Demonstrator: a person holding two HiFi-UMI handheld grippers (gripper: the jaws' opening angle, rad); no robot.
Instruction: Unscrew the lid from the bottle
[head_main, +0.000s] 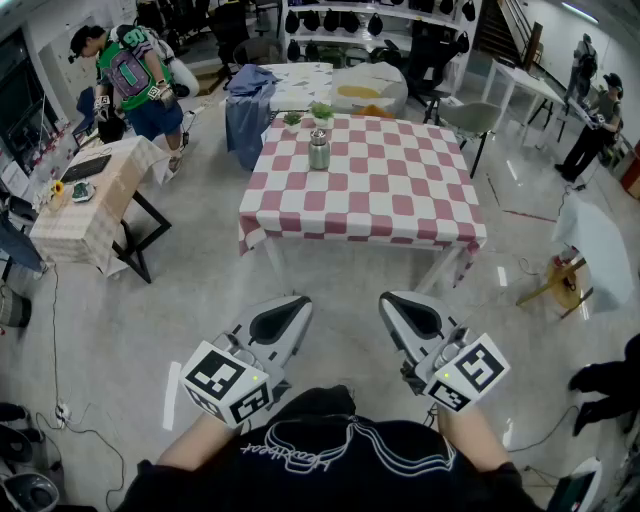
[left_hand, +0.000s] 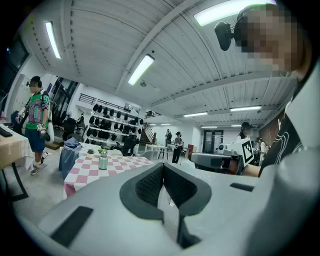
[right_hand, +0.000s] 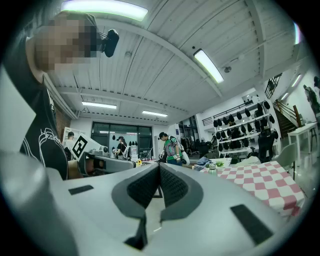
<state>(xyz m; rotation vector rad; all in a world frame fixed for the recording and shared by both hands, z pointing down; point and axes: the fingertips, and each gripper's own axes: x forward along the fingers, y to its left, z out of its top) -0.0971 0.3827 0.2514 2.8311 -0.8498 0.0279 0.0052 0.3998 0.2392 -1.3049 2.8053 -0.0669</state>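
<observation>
Because the person stands well back from the bench covered in a red-and-white checked cloth (head_main: 380, 190), neither tool can reach anything on it. The small silver metal bottle (head_main: 319, 150) stands upright on the bench's far half, left of its middle, with its lid (head_main: 319, 133) on, just in front of small green potted plants (head_main: 292, 119). The left gripper (head_main: 288, 308) and the right gripper (head_main: 398, 305) are held low on the bench's near side, well apart from it, both pointing toward it. Each has its jaws pressed together with nothing between them, probably a resting posture for the approach. Unscrewing has not begun.
</observation>
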